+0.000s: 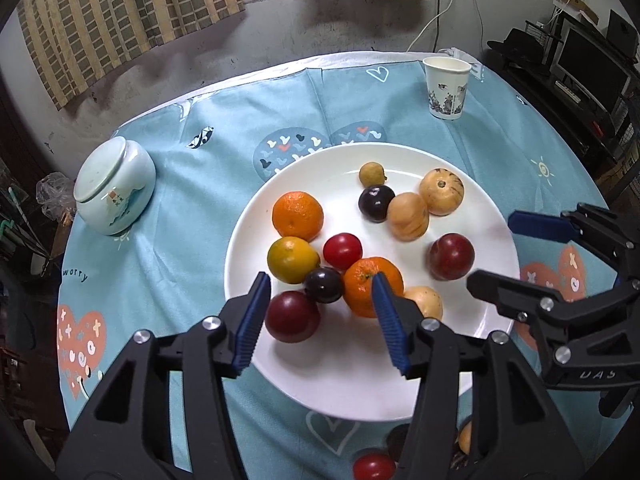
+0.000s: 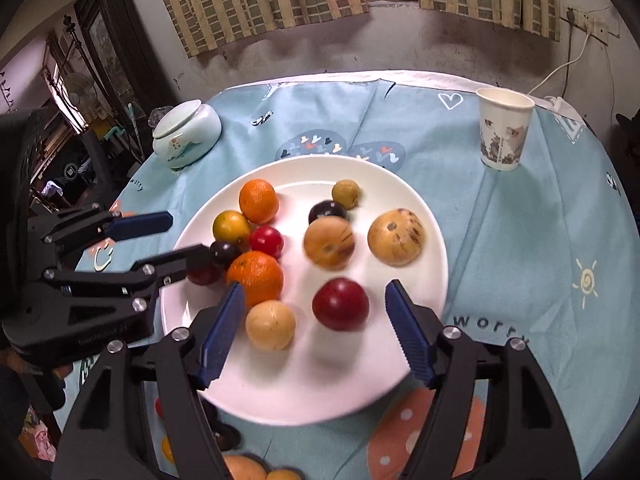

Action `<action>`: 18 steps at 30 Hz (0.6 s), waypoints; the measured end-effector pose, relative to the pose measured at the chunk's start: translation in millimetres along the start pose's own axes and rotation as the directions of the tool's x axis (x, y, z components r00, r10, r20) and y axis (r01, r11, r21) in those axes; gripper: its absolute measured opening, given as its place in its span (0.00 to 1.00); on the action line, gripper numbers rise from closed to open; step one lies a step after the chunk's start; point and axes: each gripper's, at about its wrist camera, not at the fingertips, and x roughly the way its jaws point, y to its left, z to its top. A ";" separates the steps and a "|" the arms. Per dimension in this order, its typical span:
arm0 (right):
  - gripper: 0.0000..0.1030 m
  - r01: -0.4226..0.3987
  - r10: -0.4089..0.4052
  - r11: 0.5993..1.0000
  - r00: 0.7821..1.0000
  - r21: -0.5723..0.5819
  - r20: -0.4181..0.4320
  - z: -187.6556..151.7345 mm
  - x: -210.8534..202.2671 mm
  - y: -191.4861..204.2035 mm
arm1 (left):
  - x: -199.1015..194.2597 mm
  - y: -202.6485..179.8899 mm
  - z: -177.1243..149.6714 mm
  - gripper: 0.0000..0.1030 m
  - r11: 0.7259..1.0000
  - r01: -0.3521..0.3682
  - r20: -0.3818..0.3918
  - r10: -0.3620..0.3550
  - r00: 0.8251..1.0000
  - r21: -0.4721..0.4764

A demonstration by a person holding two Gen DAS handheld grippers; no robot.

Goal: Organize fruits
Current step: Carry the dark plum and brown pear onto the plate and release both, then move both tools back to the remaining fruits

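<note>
Your left gripper (image 1: 320, 312) and right gripper (image 2: 314, 328) both stand parted, gripping nothing, poised over the near side of the white plate (image 1: 360, 384), likely having dropped fruit there. The red plum (image 2: 340, 304) between your right jaws is round, with no long axis.

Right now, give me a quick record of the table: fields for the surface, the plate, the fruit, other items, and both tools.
surface: table with blue cloth
plate: white, holds the fruit
fruit on plate: oranges, plums, tan round fruits
fruit off plate: a few at the near edge
other items: paper cup, lidded jar
left tool: open, over the plate, gripping nothing
right tool: open, over the plate, gripping nothing
</note>
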 end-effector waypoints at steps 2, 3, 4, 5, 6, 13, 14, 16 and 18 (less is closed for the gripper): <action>0.71 0.001 -0.001 1.000 1.000 0.008 -0.007 -10.6 -6.7 -0.6 | -7.3 -0.7 -2.1 0.53 1.000 -0.006 0.004 0.006 1.000 -0.001; 0.71 0.002 -0.002 1.000 1.000 0.011 -0.011 -14.5 -9.6 0.4 | -12.0 -1.1 -3.4 0.53 1.000 -0.009 0.007 0.009 1.000 -0.001; 0.71 0.006 -0.005 1.000 1.000 0.014 -0.018 -21.6 -13.9 0.6 | -17.1 -2.1 -4.3 0.53 1.000 -0.013 0.012 0.013 1.000 0.001; 0.71 0.008 -0.008 1.000 1.000 0.018 -0.020 -27.4 -17.9 1.0 | -22.3 -2.9 -5.7 0.53 1.000 -0.015 0.018 0.015 1.000 0.003; 0.71 0.009 -0.009 1.000 1.000 0.023 -0.022 -33.2 -22.3 1.6 | -28.5 -4.0 -7.7 0.54 1.000 -0.016 0.025 0.016 1.000 0.005; 0.71 0.020 -0.018 0.997 1.000 0.071 -0.024 -83.7 -61.9 2.9 | -74.8 -6.3 -31.0 0.71 0.999 -0.040 0.084 0.040 0.996 -0.010; 0.71 0.023 -0.021 0.997 1.000 0.074 -0.023 -90.6 -67.1 3.0 | -80.6 -4.1 -39.6 0.72 0.999 -0.043 0.086 0.045 0.995 -0.020; 0.71 0.034 -0.032 0.997 0.999 0.070 -0.032 -106.6 -75.0 3.4 | -85.4 0.7 -54.7 0.72 0.998 -0.043 0.070 0.046 0.997 -0.039; 0.71 0.052 -0.049 0.998 0.997 0.040 -0.064 -128.8 -78.2 5.2 | -85.8 6.7 -75.7 0.72 0.997 -0.038 0.034 0.040 0.999 -0.065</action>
